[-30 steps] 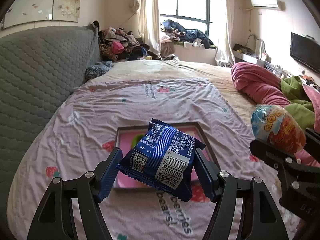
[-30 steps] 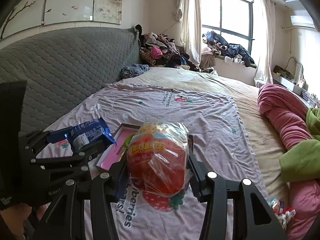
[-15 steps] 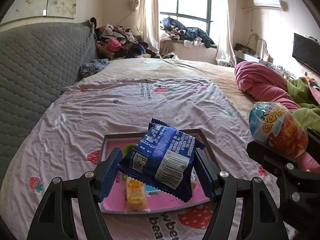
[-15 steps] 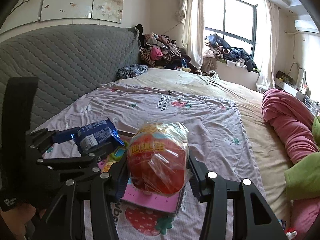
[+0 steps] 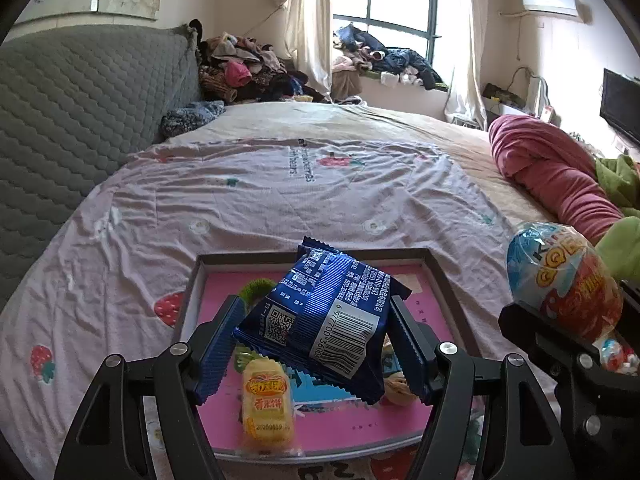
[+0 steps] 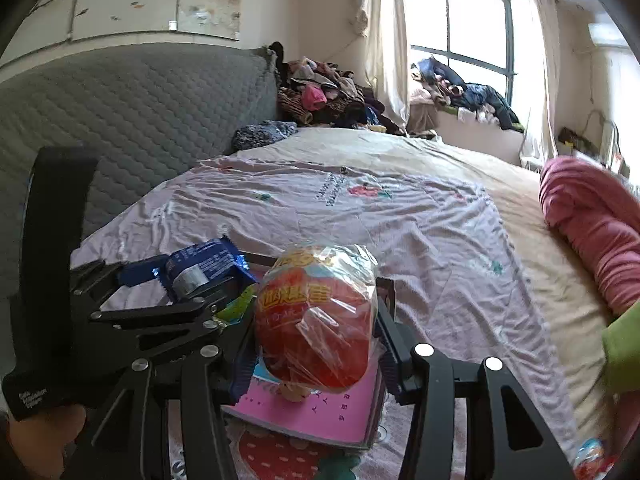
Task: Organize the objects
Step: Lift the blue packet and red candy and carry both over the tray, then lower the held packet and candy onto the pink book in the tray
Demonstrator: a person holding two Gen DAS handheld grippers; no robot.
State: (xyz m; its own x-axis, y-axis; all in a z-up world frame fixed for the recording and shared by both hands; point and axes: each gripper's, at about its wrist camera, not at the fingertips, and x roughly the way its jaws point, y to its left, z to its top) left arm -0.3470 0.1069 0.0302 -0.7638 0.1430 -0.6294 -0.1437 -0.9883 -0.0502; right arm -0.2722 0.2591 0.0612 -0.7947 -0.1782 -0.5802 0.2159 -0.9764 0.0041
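My left gripper (image 5: 316, 340) is shut on a blue snack packet (image 5: 320, 320) and holds it above a pink tray with a dark rim (image 5: 444, 280) on the bed. My right gripper (image 6: 316, 344) is shut on a red egg-shaped toy in clear wrap (image 6: 316, 320), over the tray's right part (image 6: 336, 412). In the tray lie a yellow snack pack (image 5: 267, 408), a green item (image 5: 254, 290) and a beige piece (image 5: 396, 386). The blue packet (image 6: 204, 268) and the left gripper show at the left of the right wrist view; the egg toy (image 5: 564, 284) shows at the right of the left wrist view.
The tray lies on a lilac strawberry-print sheet (image 5: 280, 200). A grey quilted headboard (image 5: 80, 108) is on the left. A pink blanket roll (image 5: 556, 176) and green cloth (image 5: 620, 240) lie on the right. Clothes are piled (image 5: 244, 72) at the far end. A small wrapped item (image 6: 592, 456) lies at bottom right.
Both grippers have pulled back toward the near end of the bed with their loads still held. More of the tray and its contents now show beneath them.
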